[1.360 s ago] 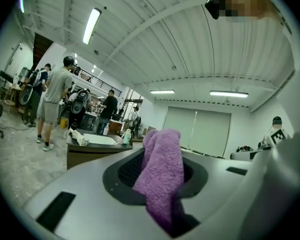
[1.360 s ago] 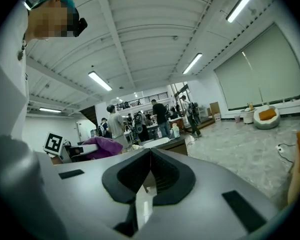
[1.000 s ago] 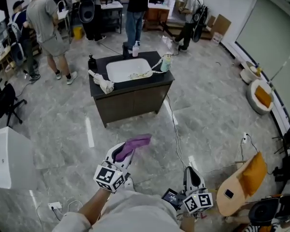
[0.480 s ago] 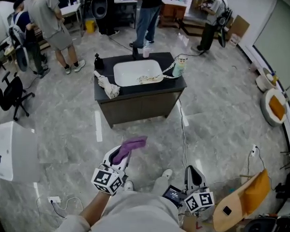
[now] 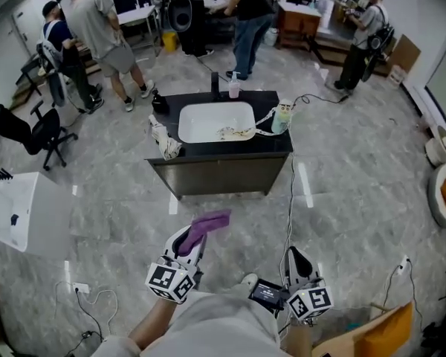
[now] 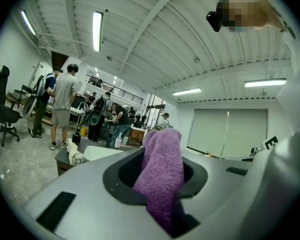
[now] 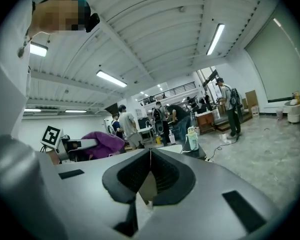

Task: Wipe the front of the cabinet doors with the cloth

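A purple cloth (image 5: 207,225) sticks out of my left gripper (image 5: 191,238), whose jaws are shut on it; in the left gripper view the cloth (image 6: 162,176) fills the gap between the jaws. My right gripper (image 5: 297,259) hangs low at the right, jaws shut with nothing between them (image 7: 150,174). The dark cabinet (image 5: 221,175) with a white sink basin (image 5: 215,121) stands ahead on the floor, its doors facing me. Both grippers are well short of it. From the right gripper view the cloth (image 7: 102,143) shows at the left.
On the counter lie a crumpled white rag (image 5: 166,139), a bottle (image 5: 284,116), a dark dispenser (image 5: 159,102) and a small bottle (image 5: 233,88). A cable (image 5: 291,192) runs over the floor at the cabinet's right. Several people (image 5: 97,28) stand behind; a chair (image 5: 30,129) is left.
The view has shifted: the cabinet now sits more central and squarer in front of me. The left gripper keeps its hold on the cloth; both grippers stay low.
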The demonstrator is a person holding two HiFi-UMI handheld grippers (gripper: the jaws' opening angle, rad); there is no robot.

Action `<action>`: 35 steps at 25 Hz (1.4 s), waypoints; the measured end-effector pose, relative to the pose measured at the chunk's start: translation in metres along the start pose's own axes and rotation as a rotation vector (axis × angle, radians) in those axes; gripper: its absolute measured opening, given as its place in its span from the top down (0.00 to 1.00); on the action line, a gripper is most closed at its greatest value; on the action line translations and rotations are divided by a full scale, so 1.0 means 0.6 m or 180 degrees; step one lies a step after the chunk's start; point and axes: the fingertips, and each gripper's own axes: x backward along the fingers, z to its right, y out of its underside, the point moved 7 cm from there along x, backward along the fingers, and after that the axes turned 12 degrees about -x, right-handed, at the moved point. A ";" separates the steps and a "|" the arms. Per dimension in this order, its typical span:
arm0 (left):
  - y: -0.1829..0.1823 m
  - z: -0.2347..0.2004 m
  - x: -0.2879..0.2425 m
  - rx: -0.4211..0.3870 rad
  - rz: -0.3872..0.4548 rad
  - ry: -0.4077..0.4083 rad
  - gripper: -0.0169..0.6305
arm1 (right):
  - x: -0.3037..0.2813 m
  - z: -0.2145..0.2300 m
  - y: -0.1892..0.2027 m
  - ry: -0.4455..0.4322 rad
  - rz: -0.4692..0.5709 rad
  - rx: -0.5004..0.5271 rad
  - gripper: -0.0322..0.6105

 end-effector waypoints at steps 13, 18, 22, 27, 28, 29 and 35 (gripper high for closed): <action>0.014 -0.003 -0.112 0.0085 -0.0004 -0.0499 0.83 | -0.119 0.129 -0.081 -0.0217 -0.0172 0.0043 0.91; 0.042 -0.047 -0.196 0.0228 -0.0058 -0.0276 0.83 | -0.174 0.120 -0.112 -0.0121 -0.0131 0.0133 0.91; 0.027 -0.089 -0.279 0.0266 0.0098 -0.0036 0.83 | -0.218 0.135 -0.126 0.0119 -0.0176 0.0170 0.91; 0.015 -0.161 -0.341 0.0199 0.0154 0.0154 0.83 | -0.276 0.135 -0.128 0.0307 -0.0277 0.0328 0.91; 0.022 -0.178 -0.347 0.0168 0.0092 0.0173 0.83 | -0.287 0.137 -0.125 0.0340 -0.0292 0.0339 0.91; 0.031 -0.195 -0.353 0.0138 0.0015 0.0183 0.83 | -0.297 0.140 -0.122 0.0374 -0.0303 0.0334 0.91; 0.068 -0.243 -0.367 0.0186 -0.0245 0.0059 0.83 | -0.332 0.170 -0.113 0.0489 -0.0476 0.0278 0.91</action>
